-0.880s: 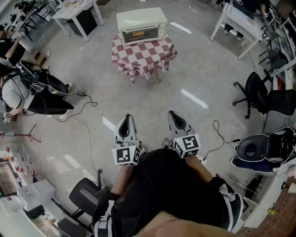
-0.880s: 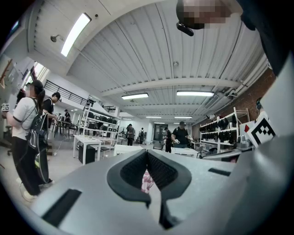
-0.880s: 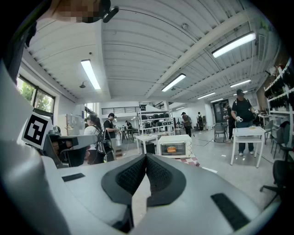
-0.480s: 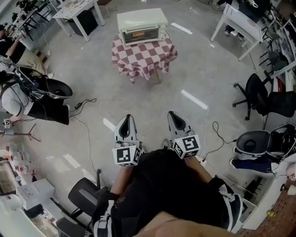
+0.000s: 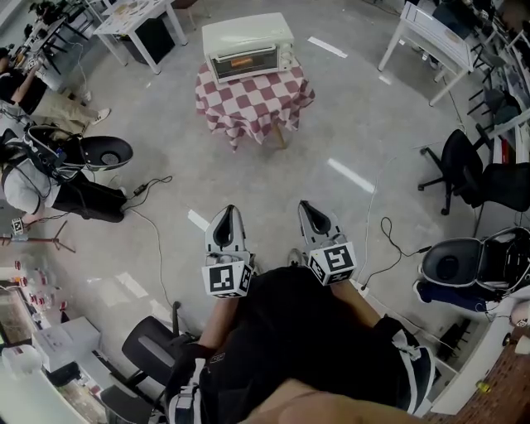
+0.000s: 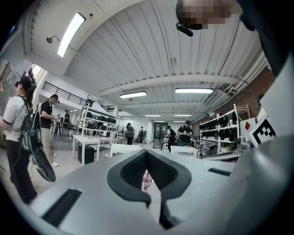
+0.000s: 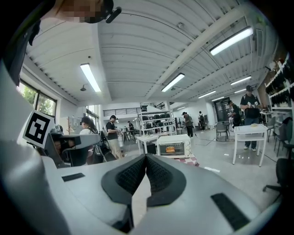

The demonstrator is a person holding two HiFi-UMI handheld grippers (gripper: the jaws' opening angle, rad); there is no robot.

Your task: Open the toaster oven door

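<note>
A cream toaster oven (image 5: 247, 45) stands with its door closed on a small table under a red-and-white checked cloth (image 5: 252, 95), far ahead across the floor. It also shows in the right gripper view as the toaster oven (image 7: 173, 146), something orange behind its glass. My left gripper (image 5: 224, 214) and right gripper (image 5: 310, 209) are held close to my body, side by side, both shut and empty. The left gripper (image 6: 147, 153) and right gripper (image 7: 146, 159) have their pads together, with a long stretch of floor between them and the oven.
White tables (image 5: 137, 21) (image 5: 431, 37) flank the oven's table at the back. A person with gear (image 5: 50, 178) stands at the left, cables (image 5: 149, 186) trail over the floor. Office chairs (image 5: 460, 166) and a case (image 5: 464, 269) stand at the right, a chair (image 5: 153, 352) behind me.
Both grippers have kept their place in the head view. The view has shifted slightly, so the oven and table sit a little further left. The person at the left has moved.
</note>
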